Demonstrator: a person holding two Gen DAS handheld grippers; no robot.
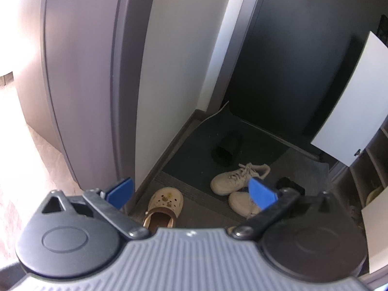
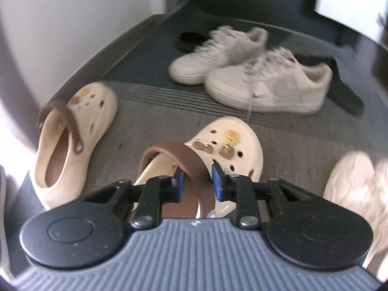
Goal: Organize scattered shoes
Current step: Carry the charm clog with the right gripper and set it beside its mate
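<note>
The right tool (image 2: 197, 178) was clamped on the brown heel strap (image 2: 179, 160) of a cream clog (image 2: 230, 143) resting on the grey floor mat (image 2: 150, 121). A second clog (image 2: 72, 131) lay to its left, near the wall. Two white sneakers (image 2: 242, 72) sat side by side farther back on the mat. The left tool (image 1: 191, 191) hung high above the floor, its fingers wide apart and holding nothing.

In the right wrist view, one clog (image 2: 225, 150) lies nearest, its heel strap (image 2: 184, 162) between the right gripper's (image 2: 197, 177) fingers. A second clog (image 2: 70, 135) lies to its left, beside the wall (image 2: 60, 24). Farther off, two sneakers (image 2: 242, 70) sit side by side on the mat (image 2: 145, 63), a slipper (image 2: 190, 39) behind them.
</note>
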